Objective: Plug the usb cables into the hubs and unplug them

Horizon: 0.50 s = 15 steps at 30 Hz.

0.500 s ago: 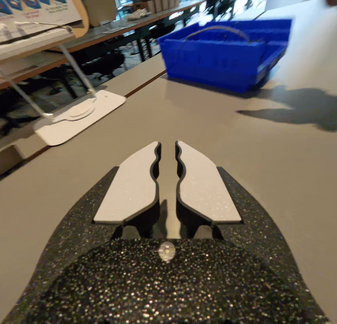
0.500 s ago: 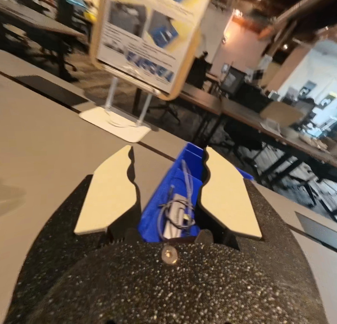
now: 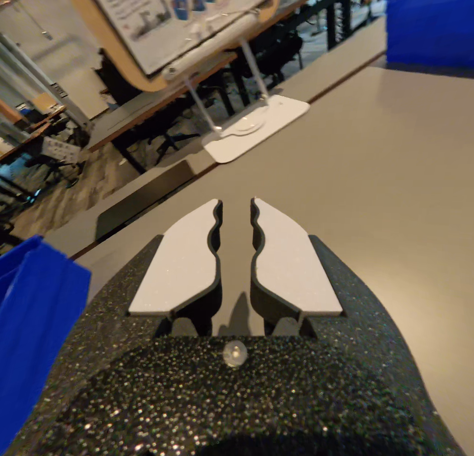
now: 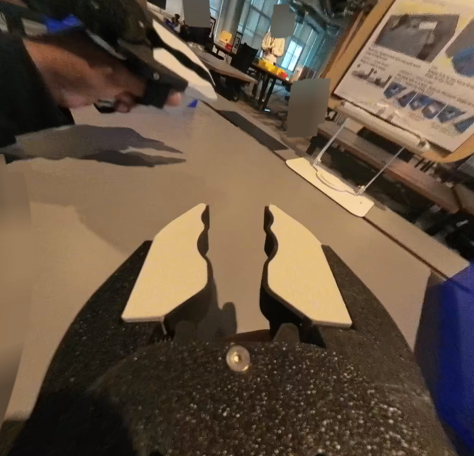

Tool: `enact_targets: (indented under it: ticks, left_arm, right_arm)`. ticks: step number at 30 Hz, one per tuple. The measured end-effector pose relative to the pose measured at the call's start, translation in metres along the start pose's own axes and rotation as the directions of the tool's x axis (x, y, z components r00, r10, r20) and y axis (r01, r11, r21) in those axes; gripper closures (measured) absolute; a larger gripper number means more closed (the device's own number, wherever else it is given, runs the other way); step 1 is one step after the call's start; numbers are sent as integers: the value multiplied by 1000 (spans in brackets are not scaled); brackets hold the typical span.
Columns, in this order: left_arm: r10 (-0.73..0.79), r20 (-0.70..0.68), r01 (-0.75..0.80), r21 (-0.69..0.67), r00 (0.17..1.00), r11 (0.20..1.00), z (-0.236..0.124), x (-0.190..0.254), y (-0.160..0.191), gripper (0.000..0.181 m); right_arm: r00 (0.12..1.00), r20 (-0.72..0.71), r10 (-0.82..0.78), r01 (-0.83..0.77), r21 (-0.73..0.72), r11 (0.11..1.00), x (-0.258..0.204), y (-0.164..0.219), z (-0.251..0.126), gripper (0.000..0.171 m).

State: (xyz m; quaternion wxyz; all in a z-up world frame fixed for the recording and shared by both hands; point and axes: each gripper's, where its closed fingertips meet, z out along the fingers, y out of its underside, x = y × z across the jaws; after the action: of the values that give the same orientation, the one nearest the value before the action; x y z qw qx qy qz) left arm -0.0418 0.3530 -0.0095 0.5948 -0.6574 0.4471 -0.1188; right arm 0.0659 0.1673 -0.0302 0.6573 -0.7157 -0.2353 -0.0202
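Hovering over bare grey tabletop (image 3: 359, 187), both grippers empty. Left gripper (image 3: 236, 202): fingers narrowly parted, nothing between them, pointed toward 12 o'clock at the white base plate of a poster stand (image 3: 259, 125). Right gripper (image 4: 236, 208): fingers at a medium gap, also holding nothing, aimed across open tabletop; the same stand sits at 2 o'clock in its view. The left gripper also shows at 10 o'clock in the right wrist view, held in a person's hand (image 4: 107, 89) above the surface, casting a shadow.

Task things: no USB cables or hubs visible in either view. Blue bins (image 3: 431, 25) at 1 o'clock and a second blue bin edge (image 3: 30, 315) at 8 o'clock in the left view; blue edge at 4 o'clock in the right view. Contents hidden. Likely the cables and hubs are in a bin, so the grippers look to be in transit, with no grasp made yet.
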Motion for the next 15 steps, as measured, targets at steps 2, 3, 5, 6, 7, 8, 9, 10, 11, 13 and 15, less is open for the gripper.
enact_targets:
  ticks: [2,3,5,6,7,8,9,10,11,13,15]
  left_arm:
    - [-99,34,98,34,994,995,-15,-30,1,161]
    - [-159,38,157,45,987,987,-21,-44,5,161]
    - [-239,70,236,52,969,970,-37,-74,13,161]
    - [-249,96,244,55,964,968,-46,-89,16,161]
    - [-247,129,242,53,960,969,-57,-105,18,161]
    - [-240,173,236,46,955,971,-69,-124,21,161]
    - [-236,218,234,34,947,972,-82,-145,23,161]
    - [-237,263,242,16,935,970,-94,-166,27,161]
    - [-240,311,257,-13,920,966,-106,-190,33,161]
    - [-237,392,300,-109,889,948,-124,-236,54,161]
    - [-271,379,378,-243,885,893,-123,-267,88,162]
  right_arm:
    - [1000,31,1,0,-21,1000,-7,5,4,131]
    - [998,59,32,-30,-44,999,-11,11,7,129]
    - [995,82,55,-50,-68,996,-15,14,9,126]
    - [996,76,53,-48,-65,997,-14,14,9,126]
    - [996,70,54,-49,-66,997,-13,14,9,126]
    - [996,68,56,-52,-66,996,-13,14,9,126]
    - [996,67,61,-56,-68,996,-12,14,9,126]
    - [996,65,66,-61,-71,996,-12,15,9,126]
    - [996,65,69,-64,-75,995,-11,15,10,126]
    - [995,68,69,-63,-79,995,-12,15,10,126]
    - [996,70,60,-54,-80,995,-13,16,11,126]
